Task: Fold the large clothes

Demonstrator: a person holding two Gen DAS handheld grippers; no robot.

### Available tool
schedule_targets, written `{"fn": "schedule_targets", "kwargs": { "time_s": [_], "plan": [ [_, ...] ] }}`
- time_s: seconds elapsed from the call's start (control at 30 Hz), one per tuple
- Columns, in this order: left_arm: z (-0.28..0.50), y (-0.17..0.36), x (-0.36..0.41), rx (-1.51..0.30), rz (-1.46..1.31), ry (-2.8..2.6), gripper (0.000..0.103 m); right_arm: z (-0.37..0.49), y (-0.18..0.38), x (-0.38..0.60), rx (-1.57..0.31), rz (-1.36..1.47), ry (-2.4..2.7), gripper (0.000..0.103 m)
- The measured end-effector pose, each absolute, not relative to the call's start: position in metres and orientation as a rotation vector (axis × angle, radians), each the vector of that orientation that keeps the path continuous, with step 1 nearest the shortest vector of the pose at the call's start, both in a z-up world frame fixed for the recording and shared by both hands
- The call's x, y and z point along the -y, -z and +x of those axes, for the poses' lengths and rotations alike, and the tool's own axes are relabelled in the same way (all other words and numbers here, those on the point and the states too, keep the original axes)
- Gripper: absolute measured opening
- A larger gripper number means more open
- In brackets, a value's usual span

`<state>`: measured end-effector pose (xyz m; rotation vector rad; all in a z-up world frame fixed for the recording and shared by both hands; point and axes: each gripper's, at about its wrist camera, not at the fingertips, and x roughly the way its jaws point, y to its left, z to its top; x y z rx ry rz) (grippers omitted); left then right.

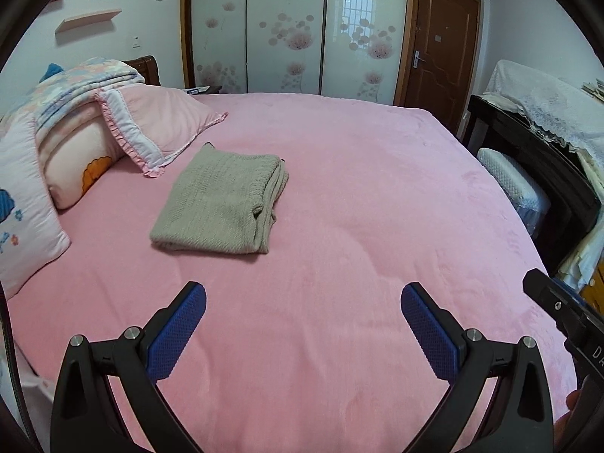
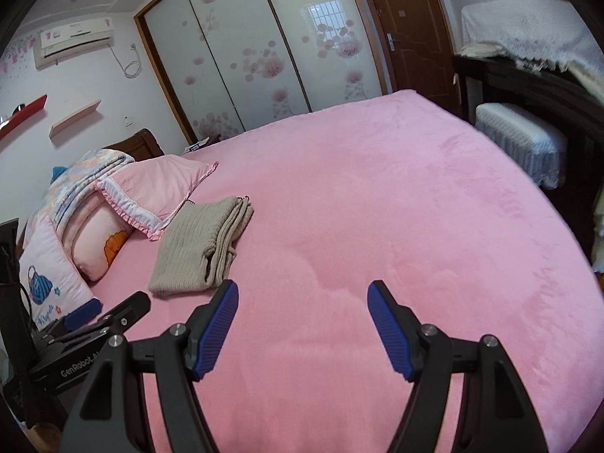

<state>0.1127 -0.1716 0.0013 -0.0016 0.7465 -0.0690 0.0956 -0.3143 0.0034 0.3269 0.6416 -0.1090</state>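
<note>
Spread tongs (image 1: 304, 302), pink bedspread (image 1: 358, 188), pillows (image 1: 158, 128)

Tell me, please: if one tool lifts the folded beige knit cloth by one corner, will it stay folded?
Probably not. The beige knit cloth lies in several loose layers, so it likely unfolds and droops. It looks soft and light. Pushed across the fuzzy pink blanket, it may bunch.

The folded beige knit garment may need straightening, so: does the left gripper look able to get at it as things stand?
Probably yes. The left gripper is open and empty, and only bare pink bedspread lies between it and the folded beige knit garment. The pillows sit beyond, not in the way.
</note>
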Motion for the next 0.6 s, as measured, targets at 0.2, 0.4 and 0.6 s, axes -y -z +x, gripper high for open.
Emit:
{"fn": "schedule_targets", "kwargs": {
  "time_s": [0.2,0.4,0.6],
  "plan": [
    [0.066,-0.011,0.169,-0.759,-0.006,0.097,0.103,0.052,-0.017,0.300,-0.637,0.304,0.119,0.071],
    [0.034,-0.020,0.163,-0.745,-0.005,0.106,0.103,0.024,-0.020,0.279,-0.651,0.268,0.112,0.071],
    [0.012,-0.026,0.153,-0.735,-0.011,0.099,0.103,0.000,-0.021,0.268,-0.664,0.250,0.101,0.071]
  ]
}}
